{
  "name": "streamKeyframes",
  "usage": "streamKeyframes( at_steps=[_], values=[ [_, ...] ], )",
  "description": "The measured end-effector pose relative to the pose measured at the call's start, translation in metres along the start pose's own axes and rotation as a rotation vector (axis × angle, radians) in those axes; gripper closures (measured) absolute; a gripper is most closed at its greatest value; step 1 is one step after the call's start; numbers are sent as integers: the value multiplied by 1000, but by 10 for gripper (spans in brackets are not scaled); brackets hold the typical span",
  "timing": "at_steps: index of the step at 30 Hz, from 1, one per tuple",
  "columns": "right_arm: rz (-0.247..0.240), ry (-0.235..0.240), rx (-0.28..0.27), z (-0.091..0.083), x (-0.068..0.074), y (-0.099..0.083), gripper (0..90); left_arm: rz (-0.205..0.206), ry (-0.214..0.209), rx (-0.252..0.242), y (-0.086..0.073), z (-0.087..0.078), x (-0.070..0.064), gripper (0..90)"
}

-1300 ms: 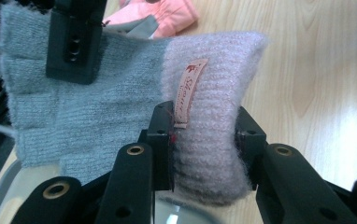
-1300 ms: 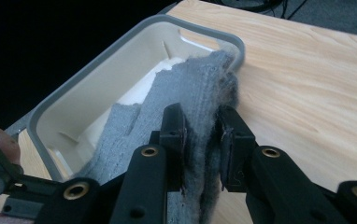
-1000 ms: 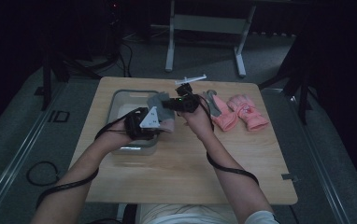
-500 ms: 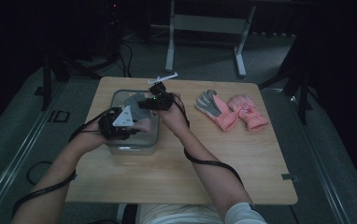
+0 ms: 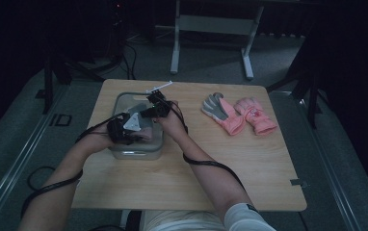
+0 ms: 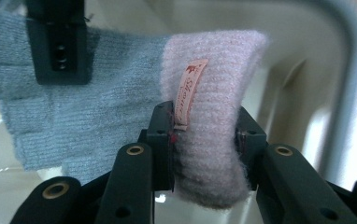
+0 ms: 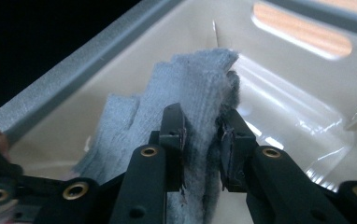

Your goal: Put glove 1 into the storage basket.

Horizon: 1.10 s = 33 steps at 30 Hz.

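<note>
Knit glove (image 6: 120, 93), grey with pink cuff, suspended inside clear bin (image 5: 124, 153), not yet released. Left gripper (image 6: 204, 135) clamped on cuff; right gripper (image 7: 203, 135) clamped on grey finger end. Remaining, by judgement: release, then pink gloves (image 5: 240, 114) on table (image 5: 249, 163).

the high view is dim, with black surroundings and only the bench (image 5: 249, 159) softly lit. both gripper views are brighter, glare streaking the bin (image 7: 307, 130), near jaws blurred.
</note>
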State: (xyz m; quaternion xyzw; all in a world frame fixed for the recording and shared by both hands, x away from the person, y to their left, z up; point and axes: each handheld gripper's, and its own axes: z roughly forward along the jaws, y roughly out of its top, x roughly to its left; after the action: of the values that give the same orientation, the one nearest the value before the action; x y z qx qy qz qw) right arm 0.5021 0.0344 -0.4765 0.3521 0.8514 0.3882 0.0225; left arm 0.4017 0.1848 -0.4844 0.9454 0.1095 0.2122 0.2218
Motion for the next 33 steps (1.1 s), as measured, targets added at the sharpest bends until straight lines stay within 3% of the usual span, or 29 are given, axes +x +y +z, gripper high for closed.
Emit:
streamKeyframes(
  at_steps=[3,7,13,17,24,26,31,33],
  values=[
    [17,-5,37,5,-6,-1,737,50,-6,19,-2,11,0,662],
    [24,-25,76,9,-10,-1,734,59,-54,27,-1,19,6,660],
    [15,-62,106,12,-12,3,675,52,-80,51,1,28,15,656],
    [23,-74,86,6,-16,5,597,45,-99,75,3,32,17,653],
    [-1,-74,43,-11,-15,0,568,44,-90,107,6,36,15,620],
    [-3,-67,21,-21,-15,-1,546,4,-84,100,8,33,15,569],
    [-16,-38,-19,-39,-13,-10,500,-25,-49,114,10,25,14,425],
    [-37,-32,-30,-47,-12,-13,489,-55,-32,100,10,17,16,395]
  ],
)
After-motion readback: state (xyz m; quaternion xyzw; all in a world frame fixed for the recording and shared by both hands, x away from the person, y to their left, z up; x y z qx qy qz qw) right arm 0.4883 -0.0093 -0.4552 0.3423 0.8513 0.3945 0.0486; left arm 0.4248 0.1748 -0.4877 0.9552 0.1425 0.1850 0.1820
